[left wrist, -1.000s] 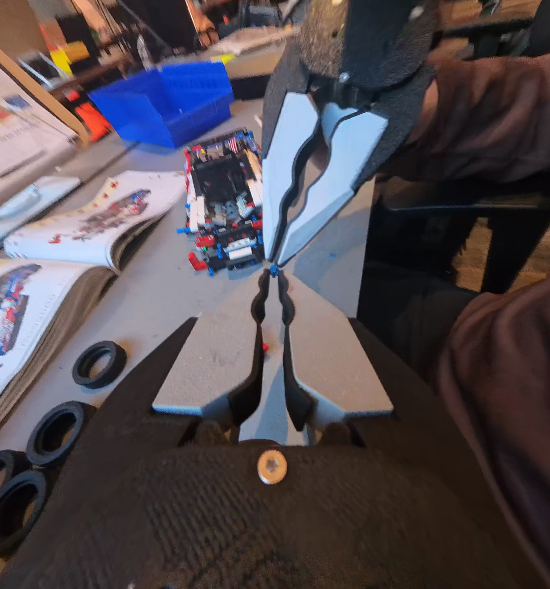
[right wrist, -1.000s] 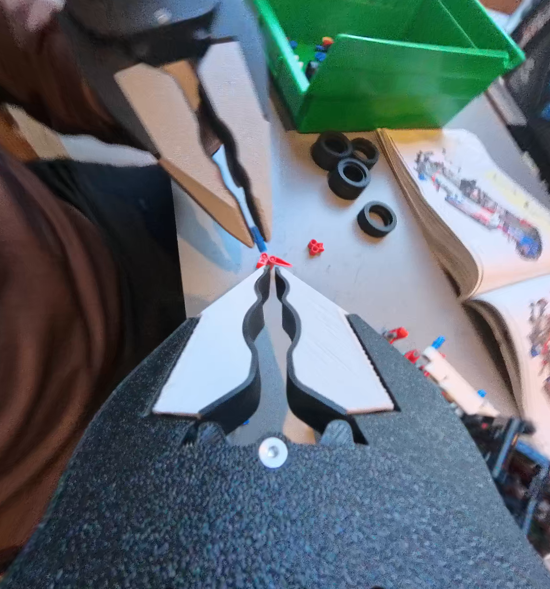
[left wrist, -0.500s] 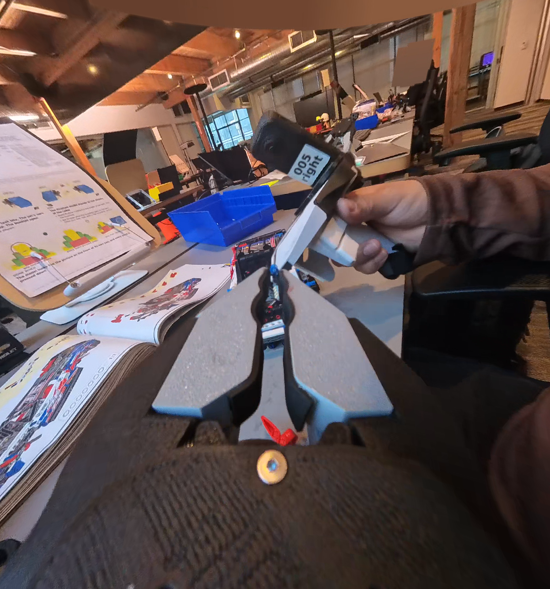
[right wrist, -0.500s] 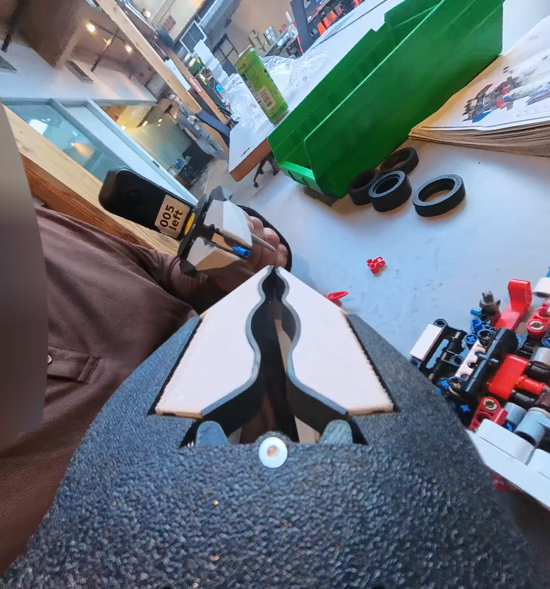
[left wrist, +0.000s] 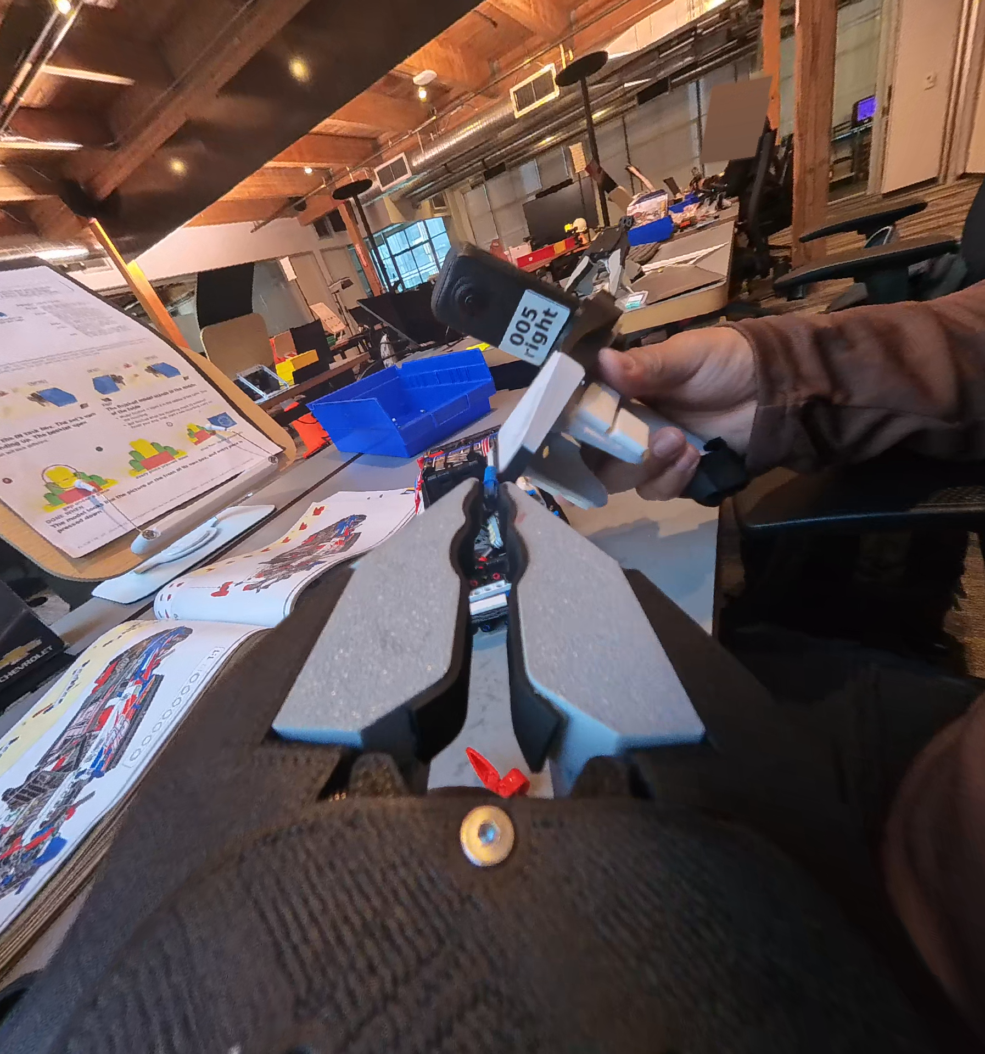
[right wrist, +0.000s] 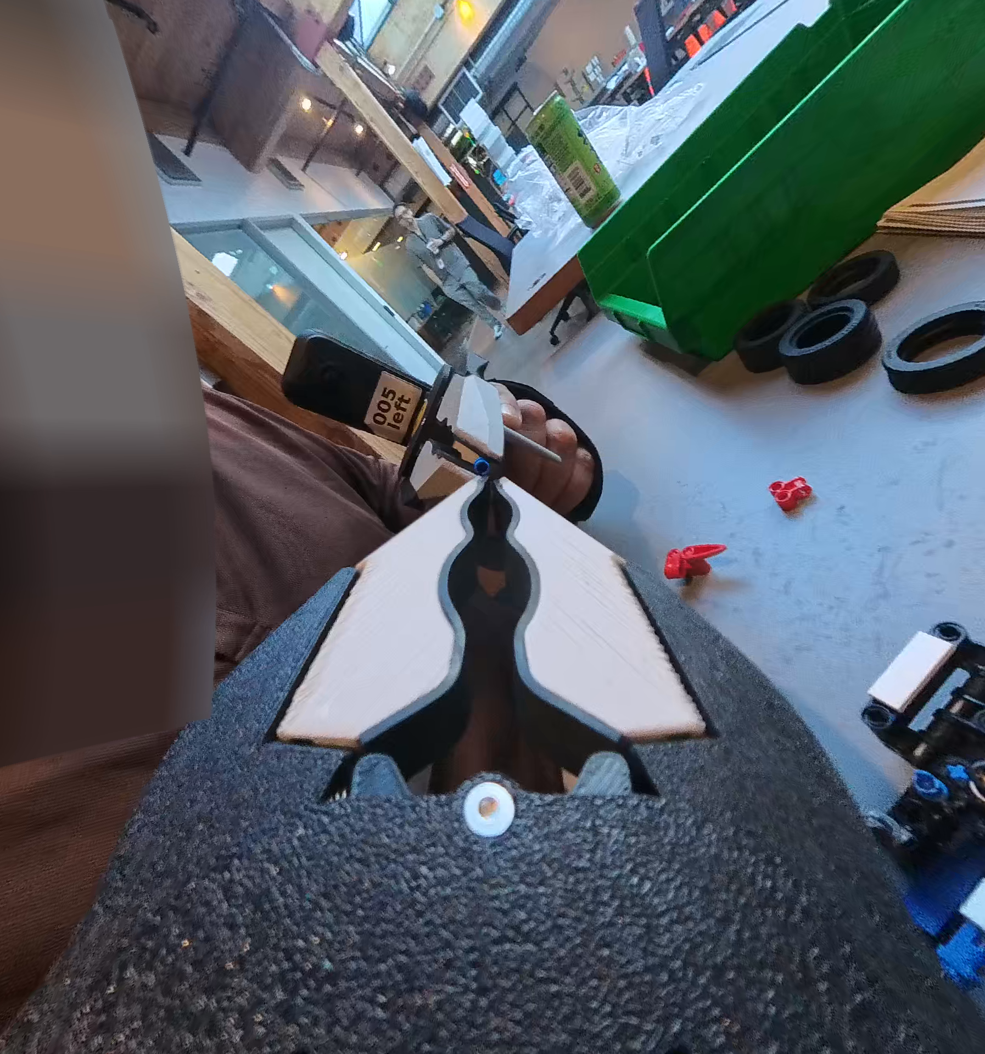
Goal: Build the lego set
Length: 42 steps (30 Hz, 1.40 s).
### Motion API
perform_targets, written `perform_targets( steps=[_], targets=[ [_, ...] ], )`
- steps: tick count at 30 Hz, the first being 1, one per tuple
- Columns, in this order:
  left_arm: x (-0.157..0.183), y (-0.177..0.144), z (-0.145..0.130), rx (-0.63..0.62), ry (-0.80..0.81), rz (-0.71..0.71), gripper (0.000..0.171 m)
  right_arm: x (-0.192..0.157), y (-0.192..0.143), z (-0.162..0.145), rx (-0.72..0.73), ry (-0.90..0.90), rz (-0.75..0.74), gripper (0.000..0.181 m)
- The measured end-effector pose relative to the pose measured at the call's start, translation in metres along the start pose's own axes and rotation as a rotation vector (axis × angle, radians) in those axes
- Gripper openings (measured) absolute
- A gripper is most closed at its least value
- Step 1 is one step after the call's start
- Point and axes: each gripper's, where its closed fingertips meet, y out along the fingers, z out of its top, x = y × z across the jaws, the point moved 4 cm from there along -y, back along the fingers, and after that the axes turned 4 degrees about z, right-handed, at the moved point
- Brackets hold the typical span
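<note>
My left gripper (left wrist: 489,485) is shut on a small blue pin (left wrist: 489,474), held in the air above the table's front edge. My right gripper (right wrist: 487,483) is shut, with nothing visible between its tips, and they nearly touch the blue pin (right wrist: 481,465). The two grippers face each other tip to tip: the right one (left wrist: 507,463) shows in the left wrist view, the left one (right wrist: 479,456) in the right wrist view. The partly built lego car (left wrist: 487,570) stands behind my left fingers, and also shows at the right edge (right wrist: 946,713). A red piece (right wrist: 693,559) lies on the table below.
A second red piece (right wrist: 789,493) lies further out. Several black tyres (right wrist: 829,342) sit by a green bin (right wrist: 792,188). Open instruction books (left wrist: 285,559) lie to the left, with a blue bin (left wrist: 404,405) behind the car. A person's sleeve (left wrist: 878,388) and a chair are on the right. My left and right fingertips are right by each other. The red piece (right wrist: 693,559) is about 12 cm from both grippers' fingertips.
Both grippers have risen from the table and tilted up to face each other. The red piece that the right gripper held a second ago now lies on the table.
</note>
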Motion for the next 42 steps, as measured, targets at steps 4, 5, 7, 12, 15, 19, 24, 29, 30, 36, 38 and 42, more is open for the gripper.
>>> perform_targets(
  steps=[4,5,7,12,15,19,24,29,30,36,38,42],
  targets=[
    [0.002,-0.002,0.002,-0.001,0.005,-0.005,0.002,-0.005,0.000,0.003,0.021,0.013,0.045,0.007],
    [0.002,-0.002,0.002,0.001,0.006,-0.003,0.001,-0.006,0.000,0.003,0.025,0.014,0.049,0.007],
    [0.003,-0.002,0.003,0.002,0.007,-0.002,0.001,-0.006,0.000,0.003,0.021,0.006,0.037,0.003],
    [0.005,-0.001,0.001,-0.011,0.019,0.000,0.002,-0.003,-0.001,0.001,0.014,0.006,0.012,0.006],
    [0.007,0.000,-0.002,-0.027,0.039,0.000,0.002,-0.003,0.001,-0.001,0.006,0.013,0.017,0.006],
    [0.008,0.001,-0.006,-0.053,0.053,0.024,0.002,0.000,0.002,-0.003,-0.015,-0.007,-0.024,0.005],
    [0.007,0.001,-0.006,-0.056,0.062,0.043,0.002,0.001,0.002,-0.002,-0.009,0.004,-0.023,0.005],
    [0.006,-0.002,-0.011,-0.083,0.023,0.046,0.002,0.004,0.005,-0.004,-0.028,-0.021,-0.063,0.005],
    [0.005,-0.003,-0.011,-0.089,0.003,0.042,0.002,0.004,0.006,-0.004,-0.028,-0.022,-0.068,0.005],
    [-0.009,-0.016,-0.025,-0.190,-0.106,0.060,0.019,0.018,0.001,-0.011,0.002,-0.043,-0.208,0.004],
    [-0.016,-0.027,-0.037,-0.255,-0.151,0.079,0.020,0.020,0.000,-0.023,0.020,-0.081,-0.285,0.004],
    [-0.029,-0.042,-0.061,-0.396,-0.245,0.107,0.027,0.018,0.006,-0.056,-0.022,-0.156,-0.375,0.004]
  ],
)
